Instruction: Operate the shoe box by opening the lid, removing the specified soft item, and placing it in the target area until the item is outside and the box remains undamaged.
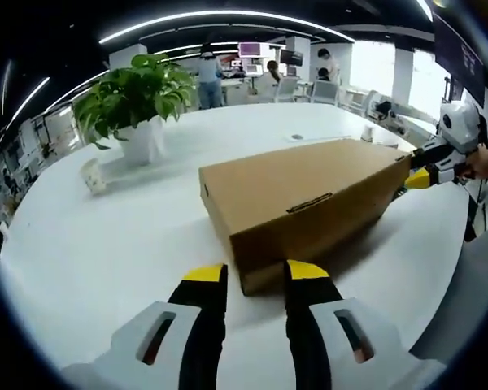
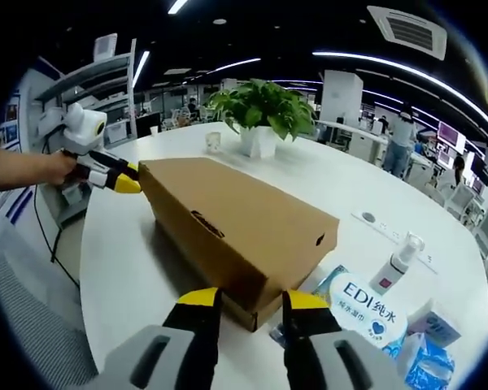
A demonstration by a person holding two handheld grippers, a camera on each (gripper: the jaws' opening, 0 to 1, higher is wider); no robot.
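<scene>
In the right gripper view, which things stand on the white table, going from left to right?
Other gripper with yellow tips → brown cardboard shoe box → white pump bottle.

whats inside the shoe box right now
Cannot tell: the shoe box is closed, its brown lid covering whatever is inside. On its outside, a tab slot in the lid shows. A gripper sits at each end, left gripper and right gripper.
</scene>
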